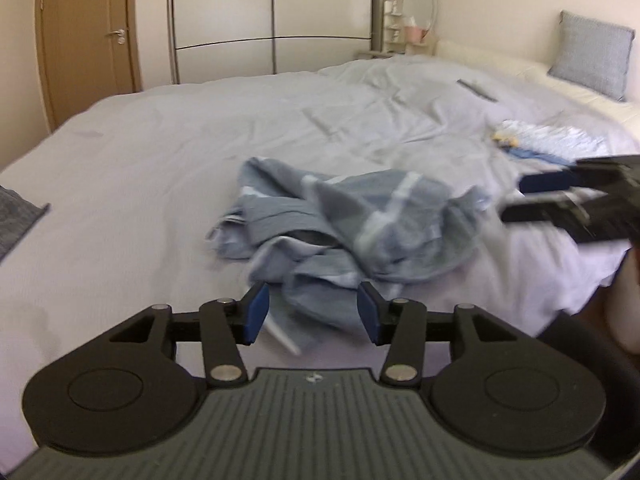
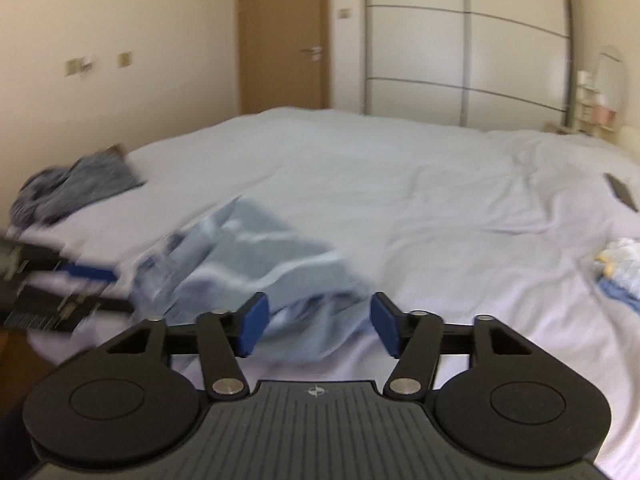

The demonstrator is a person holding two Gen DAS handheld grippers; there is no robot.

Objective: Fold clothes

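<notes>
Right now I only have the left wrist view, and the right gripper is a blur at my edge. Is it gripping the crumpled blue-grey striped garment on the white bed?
Observer: No. In the right wrist view the right gripper is open, and the blue-grey striped garment lies beyond its pads, not pinched.
Operator: Is that dark grey patch at my left edge more laundry?
Observer: It looks so. The right wrist view shows a rumpled dark grey pile of clothes at the edge of the white bed.
</notes>
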